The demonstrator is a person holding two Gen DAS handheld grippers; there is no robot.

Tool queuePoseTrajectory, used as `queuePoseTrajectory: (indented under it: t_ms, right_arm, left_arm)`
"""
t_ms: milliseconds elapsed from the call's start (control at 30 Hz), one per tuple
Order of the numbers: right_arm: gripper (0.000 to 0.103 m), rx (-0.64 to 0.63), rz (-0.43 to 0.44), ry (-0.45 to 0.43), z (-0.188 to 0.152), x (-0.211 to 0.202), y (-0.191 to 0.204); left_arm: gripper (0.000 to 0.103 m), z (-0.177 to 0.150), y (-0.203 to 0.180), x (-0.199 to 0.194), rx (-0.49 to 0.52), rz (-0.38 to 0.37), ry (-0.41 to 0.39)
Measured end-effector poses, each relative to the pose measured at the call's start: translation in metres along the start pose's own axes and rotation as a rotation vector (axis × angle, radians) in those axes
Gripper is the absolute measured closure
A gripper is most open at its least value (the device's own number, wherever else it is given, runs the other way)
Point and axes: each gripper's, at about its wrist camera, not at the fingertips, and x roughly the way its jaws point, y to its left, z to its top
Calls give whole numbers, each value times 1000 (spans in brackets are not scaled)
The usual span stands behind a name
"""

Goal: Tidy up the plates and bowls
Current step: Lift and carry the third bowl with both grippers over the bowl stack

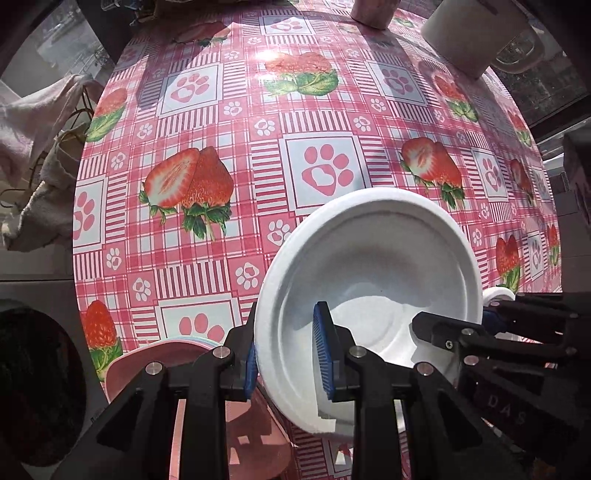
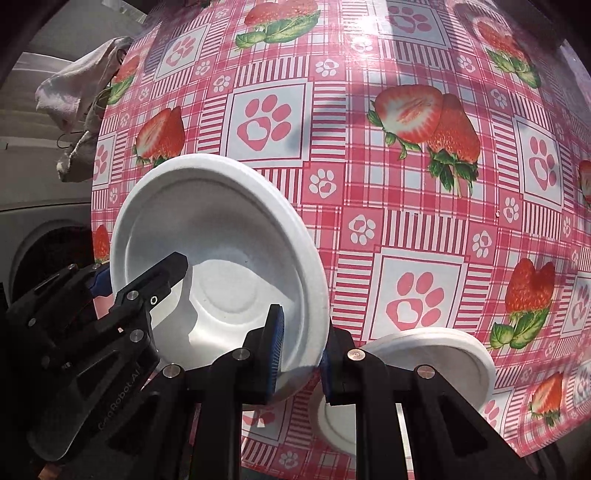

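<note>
A white bowl is gripped at opposite rims by the left hand-held gripper and the right hand-held gripper, tilted above the table. White plates are seen near right, pink plates near left.

Open tablecloth ahead; white mug blocks far right corner.

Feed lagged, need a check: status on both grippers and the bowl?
Left gripper and right gripper both clamped on white bowl, opposite rims. Bowl tilted, off the table. Pink plate lower left, white plates lower right.
</note>
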Motion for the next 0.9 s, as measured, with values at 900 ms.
queuePoseTrajectory:
  t_ms: [900]
  right_arm:
    - [77,207,-2,-138,-52,-79,-73]
  left_arm:
    - [75,-2,-68,-28,222,-62,-31]
